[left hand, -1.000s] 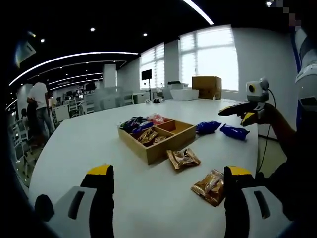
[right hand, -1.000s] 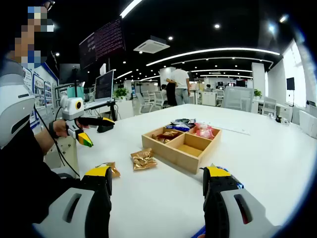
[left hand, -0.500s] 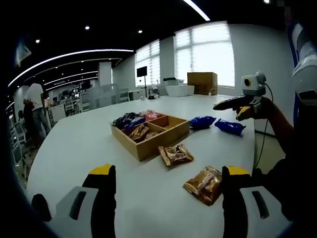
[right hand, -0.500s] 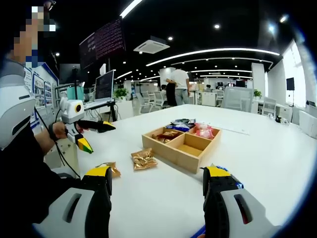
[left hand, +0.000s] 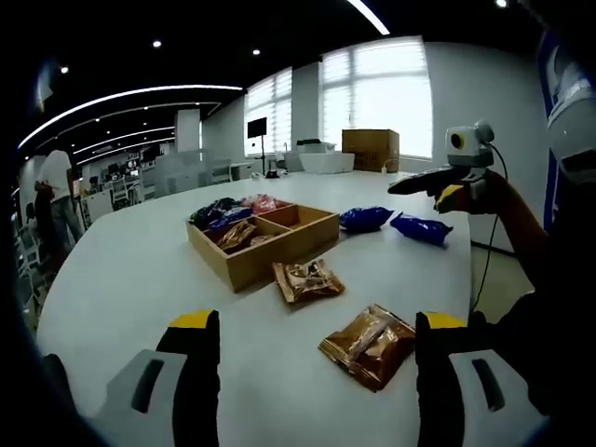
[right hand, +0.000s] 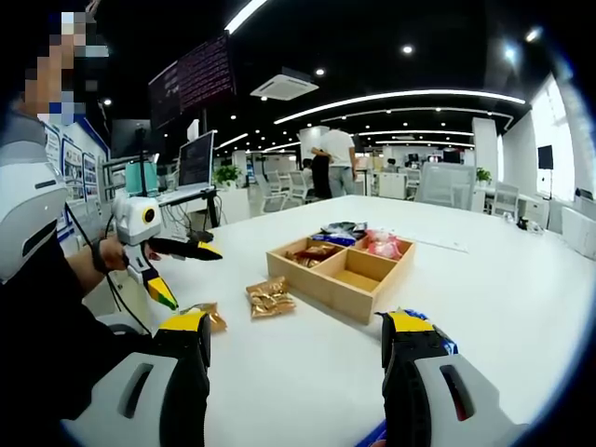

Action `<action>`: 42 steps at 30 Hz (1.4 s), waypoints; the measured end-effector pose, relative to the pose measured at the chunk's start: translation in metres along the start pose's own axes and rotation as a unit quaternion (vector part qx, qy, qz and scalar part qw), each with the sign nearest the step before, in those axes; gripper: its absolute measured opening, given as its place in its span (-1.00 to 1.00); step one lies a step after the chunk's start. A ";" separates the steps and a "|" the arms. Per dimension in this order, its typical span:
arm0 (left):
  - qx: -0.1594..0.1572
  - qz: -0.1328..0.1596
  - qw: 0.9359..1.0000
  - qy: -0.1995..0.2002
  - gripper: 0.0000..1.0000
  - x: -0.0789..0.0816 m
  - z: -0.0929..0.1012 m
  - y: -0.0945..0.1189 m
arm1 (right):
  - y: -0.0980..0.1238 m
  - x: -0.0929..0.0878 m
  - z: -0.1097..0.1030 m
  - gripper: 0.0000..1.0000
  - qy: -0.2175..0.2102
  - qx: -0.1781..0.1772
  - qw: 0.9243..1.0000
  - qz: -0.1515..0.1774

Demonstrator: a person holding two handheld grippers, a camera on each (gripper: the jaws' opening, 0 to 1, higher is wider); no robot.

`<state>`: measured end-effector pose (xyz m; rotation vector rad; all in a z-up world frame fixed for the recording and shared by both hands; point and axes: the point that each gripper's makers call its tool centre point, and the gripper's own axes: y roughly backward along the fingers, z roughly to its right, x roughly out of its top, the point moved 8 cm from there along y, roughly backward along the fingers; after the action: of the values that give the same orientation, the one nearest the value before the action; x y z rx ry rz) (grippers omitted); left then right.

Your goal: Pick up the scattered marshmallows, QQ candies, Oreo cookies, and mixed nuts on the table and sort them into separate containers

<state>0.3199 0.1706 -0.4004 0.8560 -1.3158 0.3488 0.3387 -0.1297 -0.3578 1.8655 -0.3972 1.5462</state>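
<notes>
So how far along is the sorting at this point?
Partly done. The wooden tray already holds packets in three of its four compartments; one looks empty. Nothing is in hand: the left gripper and right gripper are both open. Left on the white table: two brown snack packets in front of the tray and two blue packets beside it.

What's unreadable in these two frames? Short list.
- Wooden tray, left gripper view: near wall hides compartment floors; wrappers too small to read.
- Blue packet, right gripper view: mostly behind that gripper's own fingers.
- Brown packet, right gripper view: partly behind the left-hand finger.
- Wall screen: text too small.
</notes>
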 end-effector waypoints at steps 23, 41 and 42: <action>-0.003 -0.012 1.000 -0.007 0.68 -0.011 0.009 -0.017 | 0.002 0.002 0.000 0.42 0.004 0.001 1.000 0.003; -0.039 -0.043 0.998 -0.010 -0.03 -0.022 0.018 -0.023 | 0.003 0.001 0.002 0.42 0.002 -0.001 1.000 0.004; -0.039 -0.044 0.998 -0.009 -0.03 -0.022 0.018 -0.023 | 0.003 0.000 0.002 0.42 0.001 -0.001 1.000 0.004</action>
<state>0.3170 0.1477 -0.4293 0.8496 -1.2966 0.2196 0.3381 -0.1329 -0.3568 1.8622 -0.4046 1.5524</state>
